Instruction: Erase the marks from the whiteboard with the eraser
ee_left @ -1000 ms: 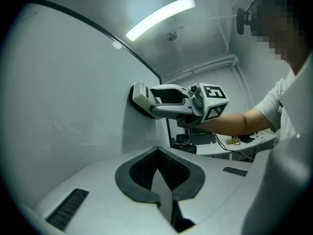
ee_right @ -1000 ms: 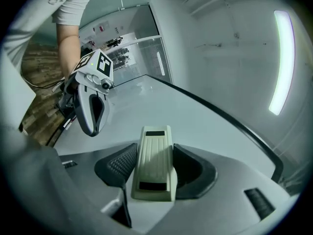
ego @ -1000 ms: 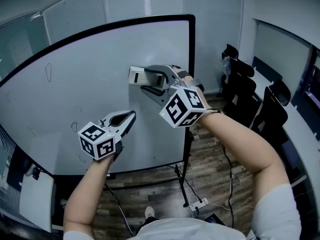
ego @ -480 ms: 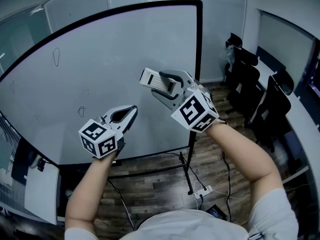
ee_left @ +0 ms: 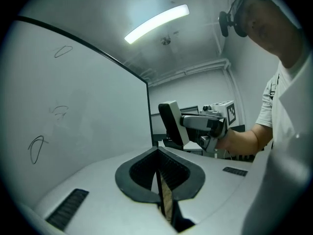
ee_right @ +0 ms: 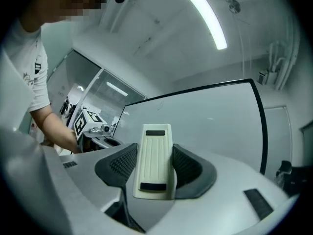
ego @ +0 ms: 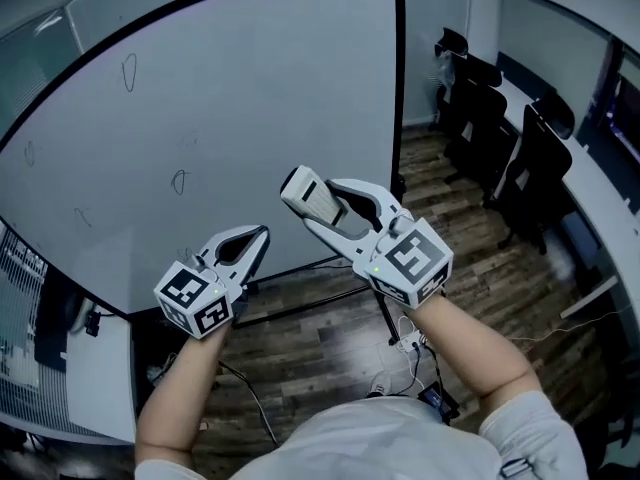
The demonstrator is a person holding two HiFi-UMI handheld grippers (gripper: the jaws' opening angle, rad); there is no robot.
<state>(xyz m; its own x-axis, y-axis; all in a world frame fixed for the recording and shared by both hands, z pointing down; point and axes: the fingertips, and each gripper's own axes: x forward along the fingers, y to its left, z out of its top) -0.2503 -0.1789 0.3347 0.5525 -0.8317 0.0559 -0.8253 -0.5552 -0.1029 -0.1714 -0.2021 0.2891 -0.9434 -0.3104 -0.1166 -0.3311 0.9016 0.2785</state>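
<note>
The whiteboard (ego: 250, 98) stands ahead and to the left and carries several small black marks, among them a loop (ego: 128, 71) and a smaller one (ego: 179, 181). My right gripper (ego: 316, 204) is shut on the cream eraser (ego: 304, 194), held off the board in front of its lower right corner. The right gripper view shows the eraser (ee_right: 155, 160) upright between the pads, with the whiteboard (ee_right: 215, 121) beyond. Empty and shut, my left gripper (ego: 259, 236) hangs lower left. In the left gripper view, the left gripper (ee_left: 157, 152) faces the marks (ee_left: 35, 148) and the eraser (ee_left: 171, 124).
Black office chairs (ego: 520, 153) line a desk (ego: 600, 208) on the right. The board's stand (ego: 385, 313) rests on a wooden floor, with a power strip and cables (ego: 408, 344) near its foot. A glass wall (ego: 40, 28) runs behind the board.
Both grippers have dropped and drawn back from the board. The right one, still holding the eraser, has moved from the board's face to below its lower right corner.
</note>
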